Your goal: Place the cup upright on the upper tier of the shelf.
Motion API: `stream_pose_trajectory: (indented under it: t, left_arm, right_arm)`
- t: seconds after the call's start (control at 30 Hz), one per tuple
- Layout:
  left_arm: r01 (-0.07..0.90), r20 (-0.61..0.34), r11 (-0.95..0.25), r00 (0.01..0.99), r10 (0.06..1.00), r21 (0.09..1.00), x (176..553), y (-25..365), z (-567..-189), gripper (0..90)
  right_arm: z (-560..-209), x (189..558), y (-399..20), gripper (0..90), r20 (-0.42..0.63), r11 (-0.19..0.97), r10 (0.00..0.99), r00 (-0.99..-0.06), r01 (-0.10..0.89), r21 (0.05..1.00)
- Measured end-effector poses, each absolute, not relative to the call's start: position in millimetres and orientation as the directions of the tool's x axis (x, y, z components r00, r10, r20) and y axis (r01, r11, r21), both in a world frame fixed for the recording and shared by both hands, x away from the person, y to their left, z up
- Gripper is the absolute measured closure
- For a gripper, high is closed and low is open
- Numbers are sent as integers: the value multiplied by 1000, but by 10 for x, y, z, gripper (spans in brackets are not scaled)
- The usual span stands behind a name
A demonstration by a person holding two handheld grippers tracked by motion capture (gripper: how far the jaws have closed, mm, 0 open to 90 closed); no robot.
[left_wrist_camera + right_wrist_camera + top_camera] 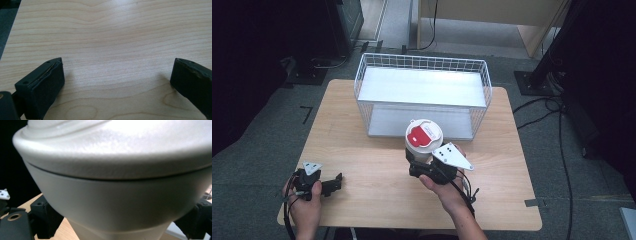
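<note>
— Fingers [42,220] of the right gripper [421,165] are clamped on the lower body of the off-white plastic cup with a domed lid and red label [424,138], one black pad on each side. The cup is upright, lifted above the pale wooden counter [377,200], just in front of the white wire two-tier shelf basket [484,80].

— And the left gripper [332,184]?

— Its fingers [46,85] are spread wide with nothing between them, low over bare wood at the near-left corner of the counter, well apart from the cup.

— How would you carry this step through?

— I judge the cup is bound for the basket. Keep it level so the lid stays seated, hold the squeeze steady low on the body, and approach the open front squarely. The lid is wider than the base, so watch its rim against the wire frame. Set the base flat before releasing.
</note>
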State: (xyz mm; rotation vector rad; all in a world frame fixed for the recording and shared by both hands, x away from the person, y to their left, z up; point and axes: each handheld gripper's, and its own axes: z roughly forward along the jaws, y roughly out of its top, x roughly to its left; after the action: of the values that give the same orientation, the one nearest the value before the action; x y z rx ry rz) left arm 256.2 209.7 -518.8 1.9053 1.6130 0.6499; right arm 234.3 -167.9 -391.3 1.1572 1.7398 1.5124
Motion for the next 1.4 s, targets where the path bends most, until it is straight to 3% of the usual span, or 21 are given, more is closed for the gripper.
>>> stream_pose_trajectory:
  t: [1.4]
  left_arm:
    - [718, 10, -124, 161, 987, 685, 2562, 2097, -5188, 0]
  right_arm:
    - [-3063, 3097, -1590, 101, 54, -15, 919, -389, 104, 994]
